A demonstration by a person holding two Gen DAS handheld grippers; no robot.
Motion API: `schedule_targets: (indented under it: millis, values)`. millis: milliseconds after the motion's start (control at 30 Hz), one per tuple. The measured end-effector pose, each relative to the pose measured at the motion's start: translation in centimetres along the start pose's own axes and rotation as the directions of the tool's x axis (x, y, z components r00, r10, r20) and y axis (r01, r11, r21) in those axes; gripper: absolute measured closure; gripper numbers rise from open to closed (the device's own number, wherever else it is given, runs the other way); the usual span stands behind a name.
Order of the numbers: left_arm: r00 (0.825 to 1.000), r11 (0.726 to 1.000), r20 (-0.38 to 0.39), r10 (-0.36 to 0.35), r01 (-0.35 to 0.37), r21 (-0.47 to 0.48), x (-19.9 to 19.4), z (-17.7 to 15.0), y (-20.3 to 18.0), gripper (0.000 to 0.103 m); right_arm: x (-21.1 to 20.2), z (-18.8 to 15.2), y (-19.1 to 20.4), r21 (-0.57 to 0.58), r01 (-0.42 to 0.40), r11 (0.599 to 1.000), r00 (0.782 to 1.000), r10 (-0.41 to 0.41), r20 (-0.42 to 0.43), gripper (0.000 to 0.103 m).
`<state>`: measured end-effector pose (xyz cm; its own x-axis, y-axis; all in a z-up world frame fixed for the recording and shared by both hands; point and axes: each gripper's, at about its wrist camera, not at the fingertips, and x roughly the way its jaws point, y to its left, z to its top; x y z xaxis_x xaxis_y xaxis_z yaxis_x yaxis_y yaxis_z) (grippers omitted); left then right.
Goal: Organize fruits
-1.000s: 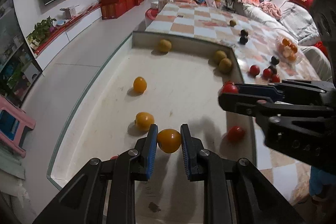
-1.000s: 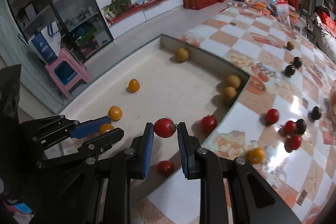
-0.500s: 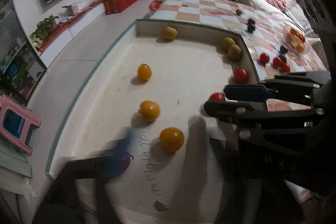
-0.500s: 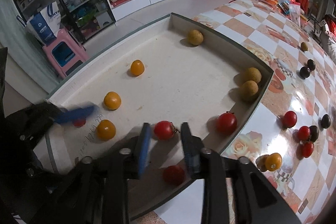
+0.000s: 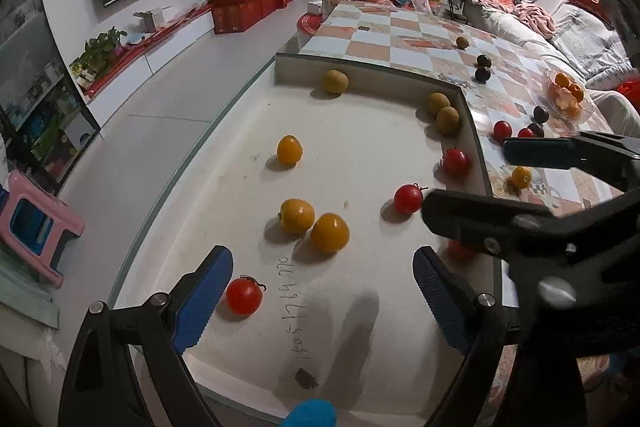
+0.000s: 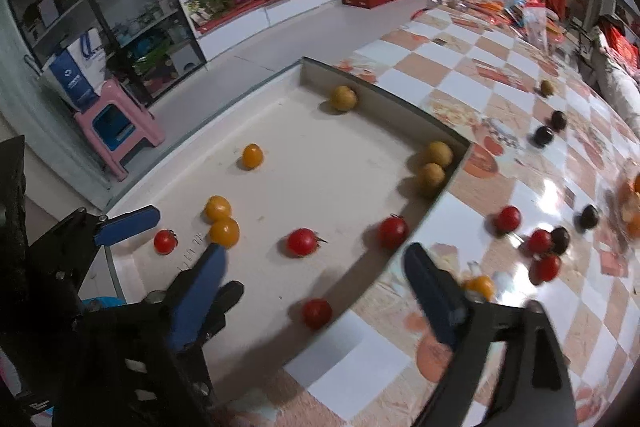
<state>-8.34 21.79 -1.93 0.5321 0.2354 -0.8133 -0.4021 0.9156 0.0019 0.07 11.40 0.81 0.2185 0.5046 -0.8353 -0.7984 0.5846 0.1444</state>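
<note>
A shallow white tray (image 5: 360,73) holds several yellow, red and brownish fruits. My left gripper (image 5: 322,261) is open just above the tray floor. A yellow tomato (image 5: 329,238) lies free ahead of its fingertips, touching a second yellow one (image 5: 297,215). A red tomato (image 5: 244,295) sits by the left finger. My right gripper (image 6: 315,253) has its jaws opening wide. A red tomato (image 6: 302,242) rests on the tray (image 6: 440,195) between the fingers, clear of both pads. More red tomatoes (image 6: 393,231) lie near the tray's right wall.
On the checkered table (image 6: 460,87) beside the tray lie red tomatoes (image 6: 508,219), dark plums (image 6: 544,135), a yellow tomato (image 6: 480,287) and a brown fruit (image 6: 547,87). A clear bowl of oranges (image 5: 566,95) stands at the right. A pink stool (image 6: 116,131) is on the floor.
Both grippers opened. The left let go of its yellow tomato, which now lies on the tray beside another. The right released its red tomato onto the tray floor.
</note>
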Motion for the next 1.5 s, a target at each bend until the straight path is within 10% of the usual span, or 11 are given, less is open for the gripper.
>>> schedule_targets:
  millis: [1500]
  values:
    - [0.995, 0.998, -0.079, 0.065, -0.064, 0.013, -2.3, -1.1, -2.9, 0.0, -2.0, -2.1, -0.7, -0.008, 0.12, 0.993, 0.99, -0.121, -0.079, 0.0]
